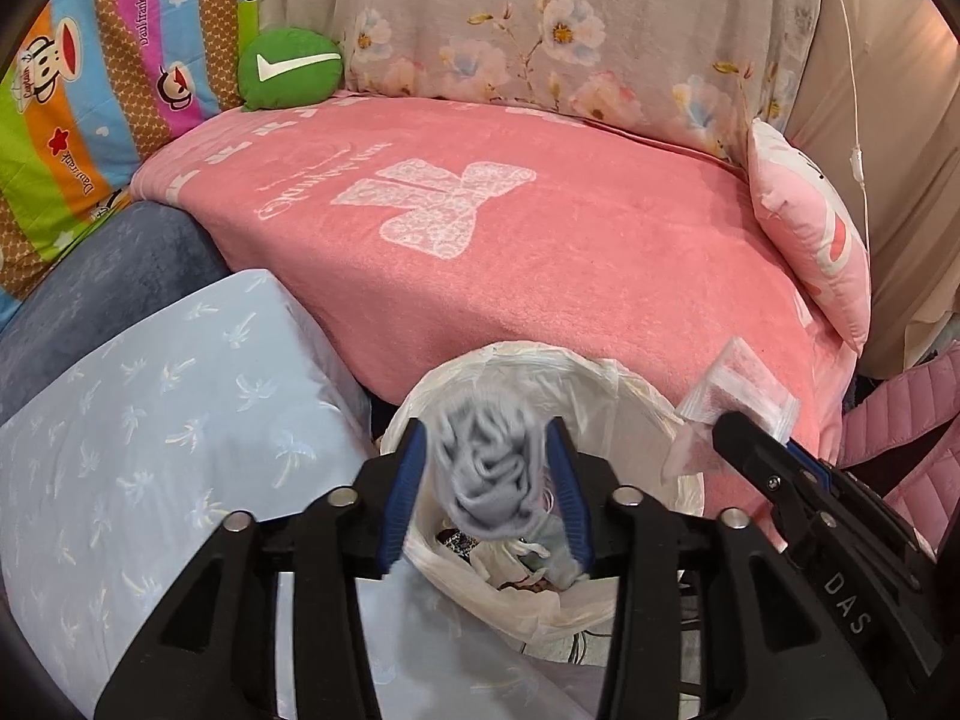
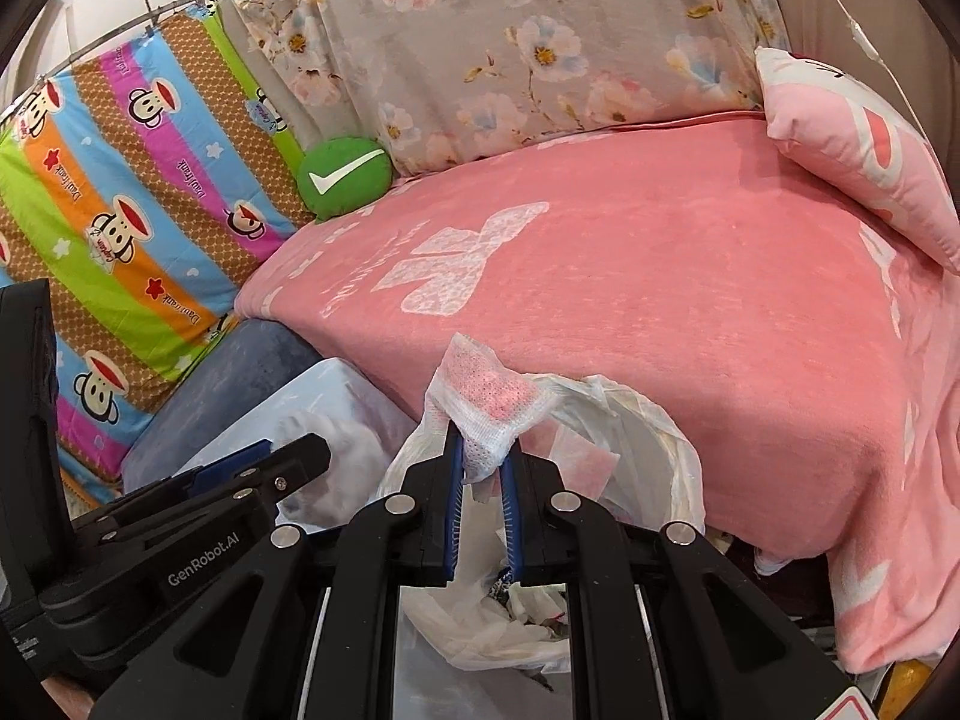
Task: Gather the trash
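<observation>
A bed under a pink blanket (image 1: 540,252) fills the background, with a striped cartoon sheet at ten o'clock and a green cushion (image 1: 291,68) marked with a white tick. At six o'clock, against the bed's edge, stands a bin lined with a white bag (image 1: 606,384), placed close, probably so trash drops straight in. The left hand-held gripper (image 1: 486,468) has released: a crumpled grey cloth (image 1: 486,468) sits blurred between its parted blue pads, over the bag's mouth. The right hand-held gripper (image 2: 483,468) is clenched on a white wipe (image 2: 486,402), held above the bag, likely to follow. Readable: "GenRobot.AI", "DAS", and roughly "Paul Frank" on the sheet.
</observation>
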{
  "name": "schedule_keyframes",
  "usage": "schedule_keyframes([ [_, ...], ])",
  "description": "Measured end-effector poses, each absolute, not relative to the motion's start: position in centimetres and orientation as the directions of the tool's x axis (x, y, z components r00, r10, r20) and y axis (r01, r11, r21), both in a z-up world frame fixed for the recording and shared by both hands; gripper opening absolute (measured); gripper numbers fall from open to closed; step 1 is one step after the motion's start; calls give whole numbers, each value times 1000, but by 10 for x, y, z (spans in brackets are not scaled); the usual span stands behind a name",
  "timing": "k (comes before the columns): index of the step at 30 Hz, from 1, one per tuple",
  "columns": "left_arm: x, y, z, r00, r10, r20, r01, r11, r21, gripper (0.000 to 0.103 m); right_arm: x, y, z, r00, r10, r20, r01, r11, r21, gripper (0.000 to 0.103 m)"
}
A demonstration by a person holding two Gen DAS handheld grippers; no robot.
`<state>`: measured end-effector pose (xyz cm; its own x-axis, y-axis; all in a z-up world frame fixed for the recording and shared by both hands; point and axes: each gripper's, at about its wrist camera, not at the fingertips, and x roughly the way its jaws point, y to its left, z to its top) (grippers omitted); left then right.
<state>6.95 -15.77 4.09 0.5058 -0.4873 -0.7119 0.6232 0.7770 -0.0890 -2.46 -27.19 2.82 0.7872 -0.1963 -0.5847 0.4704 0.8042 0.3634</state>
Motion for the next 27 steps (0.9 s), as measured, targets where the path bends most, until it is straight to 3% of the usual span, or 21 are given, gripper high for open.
schedule_keyframes([
  [4,67,-156,46,537,-481,-693,612,787,-71,62,-23,-274,27,786,-192,-587,468,805,364,11],
  [23,78,-140,46,575,-443,-688,558,827,-67,68,-2,-260,33,793,-176,-584,433,837,335,16],
  [27,80,-134,45,585,-435,-685,544,837,-67,71,1,-256,34,793,-176,-583,429,842,328,26],
])
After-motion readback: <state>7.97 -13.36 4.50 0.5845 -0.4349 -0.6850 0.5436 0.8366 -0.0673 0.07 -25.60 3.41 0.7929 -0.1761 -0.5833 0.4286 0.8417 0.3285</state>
